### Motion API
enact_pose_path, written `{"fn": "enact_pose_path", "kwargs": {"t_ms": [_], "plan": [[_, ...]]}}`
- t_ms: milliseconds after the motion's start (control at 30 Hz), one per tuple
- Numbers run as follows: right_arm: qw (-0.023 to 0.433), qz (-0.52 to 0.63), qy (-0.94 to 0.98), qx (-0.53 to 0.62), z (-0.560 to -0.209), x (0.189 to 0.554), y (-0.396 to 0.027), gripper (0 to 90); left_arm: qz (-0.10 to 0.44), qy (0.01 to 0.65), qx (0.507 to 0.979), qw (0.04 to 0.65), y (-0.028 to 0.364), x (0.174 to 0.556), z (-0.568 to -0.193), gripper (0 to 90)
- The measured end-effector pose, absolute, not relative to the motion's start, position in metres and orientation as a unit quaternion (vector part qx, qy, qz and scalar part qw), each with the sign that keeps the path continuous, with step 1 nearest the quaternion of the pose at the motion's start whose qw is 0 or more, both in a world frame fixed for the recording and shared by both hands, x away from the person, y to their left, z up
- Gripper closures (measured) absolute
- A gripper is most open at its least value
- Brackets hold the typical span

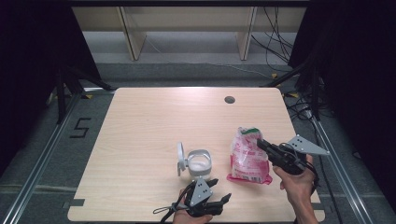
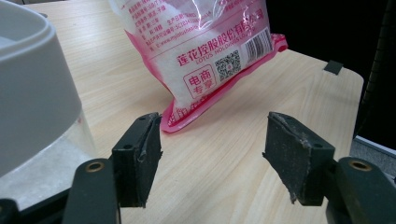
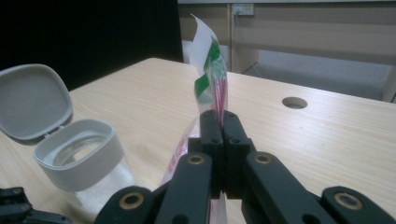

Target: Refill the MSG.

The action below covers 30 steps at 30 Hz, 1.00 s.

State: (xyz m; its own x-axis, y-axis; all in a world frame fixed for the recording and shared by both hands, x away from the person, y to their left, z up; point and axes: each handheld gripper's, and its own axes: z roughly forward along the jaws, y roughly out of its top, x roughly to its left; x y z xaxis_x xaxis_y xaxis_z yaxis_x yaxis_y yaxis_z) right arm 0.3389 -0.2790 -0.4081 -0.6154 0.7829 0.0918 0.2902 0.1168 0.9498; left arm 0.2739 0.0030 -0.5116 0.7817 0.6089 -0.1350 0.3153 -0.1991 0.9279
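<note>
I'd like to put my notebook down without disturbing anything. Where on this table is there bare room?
The far half of the table, from the round hole leftward, is bare, as is the left side beside the open jar. The near right is crowded: jar, pink bag, left gripper and right gripper sit close together.

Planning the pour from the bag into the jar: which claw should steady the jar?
Left. The left claw is open, empty and right beside the open jar; the right claw is shut on the pink bag.

pink bag [image 2: 205,51]: "莲花控股股份有限公司", "LOTUS HOLDINGS", "电商专享" | floor mark [image 1: 80,128]: possibly "5"
</note>
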Motion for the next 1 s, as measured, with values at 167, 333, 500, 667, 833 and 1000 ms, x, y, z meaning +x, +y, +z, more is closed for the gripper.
{"fn": "enact_pose_path", "kwargs": {"t_ms": [167,333,500,667,833,1000], "plan": [[0.26,0.535,0.717,0.362,-0.41,0.344,-0.283,90.0,0.132,0.303,0.763,0.556,0.003,0.274,-0.511,35.2],[0.254,0.53,0.716,0.378,-0.415,0.346,-0.286,90.0,0.13,0.304,0.76,0.56,0.002,0.274,-0.511,35.5],[0.239,0.525,0.714,0.397,-0.42,0.348,-0.285,90.0,0.133,0.294,0.771,0.549,0.002,0.274,-0.511,35.6],[0.25,0.519,0.716,0.394,-0.424,0.353,-0.286,90.0,0.127,0.298,0.766,0.555,0.001,0.274,-0.511,35.5],[0.261,0.509,0.721,0.391,-0.426,0.358,-0.286,90.0,0.134,0.297,0.771,0.547,0.003,0.274,-0.511,35.5],[0.241,0.507,0.719,0.409,-0.429,0.359,-0.284,90.0,0.128,0.299,0.769,0.551,0.002,0.274,-0.512,35.5]]}}
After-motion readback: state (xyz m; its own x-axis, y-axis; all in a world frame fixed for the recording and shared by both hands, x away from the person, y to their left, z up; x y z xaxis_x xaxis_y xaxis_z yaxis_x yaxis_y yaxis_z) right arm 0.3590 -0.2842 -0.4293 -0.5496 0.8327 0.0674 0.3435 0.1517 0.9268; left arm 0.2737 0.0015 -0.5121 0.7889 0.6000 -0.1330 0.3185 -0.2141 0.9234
